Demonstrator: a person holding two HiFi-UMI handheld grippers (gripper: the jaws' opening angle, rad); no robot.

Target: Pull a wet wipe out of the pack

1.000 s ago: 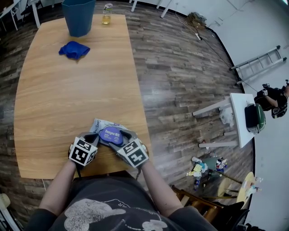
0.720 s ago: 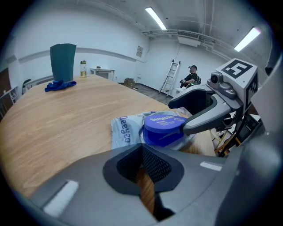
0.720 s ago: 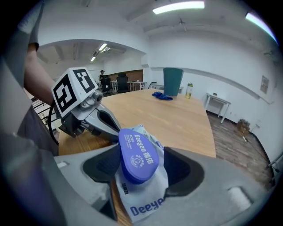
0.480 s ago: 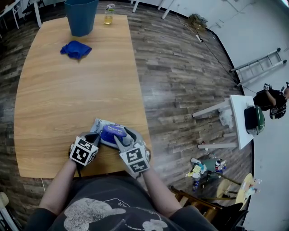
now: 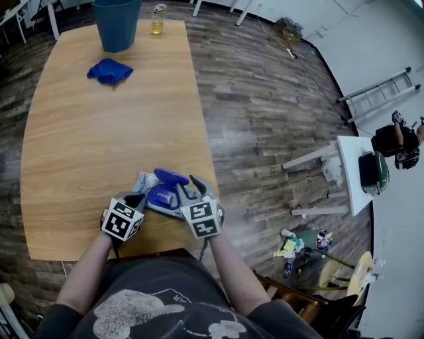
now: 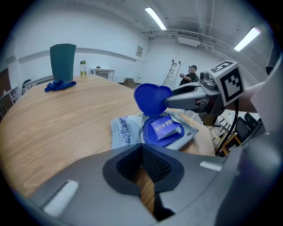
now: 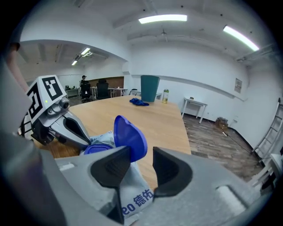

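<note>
Count: one pack (image 5: 144, 183), one lid (image 5: 171, 177), two grippers.

The pack lay flat on the table (image 5: 99, 132), at the table's 6 o'clock edge, just in front of the person. Its blue lid stood flipped up and tilted toward 12 o'clock, hinged at the far side.

The left gripper (image 5: 136, 197) sat at the pack's 8 o'clock. Its jaws were pressed together, with the tips at the pack's near edge and nothing seen between them.

The right gripper (image 5: 192, 187) sat at the pack's 4 o'clock. Its jaws had just been closing and stood partly apart. The lid's edge showed in the gap against the left pad, but it was not pinched from both sides.

Further out, all toward 12 o'clock on the table, were one bin (image 5: 116, 23), one cloth (image 5: 109, 71) and one bottle (image 5: 157, 18). They were well apart from the pack. Off the table toward 3 o'clock were one ladder (image 5: 377, 96) and one white stand (image 5: 348, 172).

Differences between views: only the head view showed both marker cubes together. Only the left gripper view showed the blue label (image 6: 166, 129) lying in the open mouth under the lid (image 6: 151, 98). It also showed a right finger (image 6: 185, 99) touching that lid. Only the right gripper view showed the print on the pack's near end (image 7: 135, 201), below the jaws.
</note>
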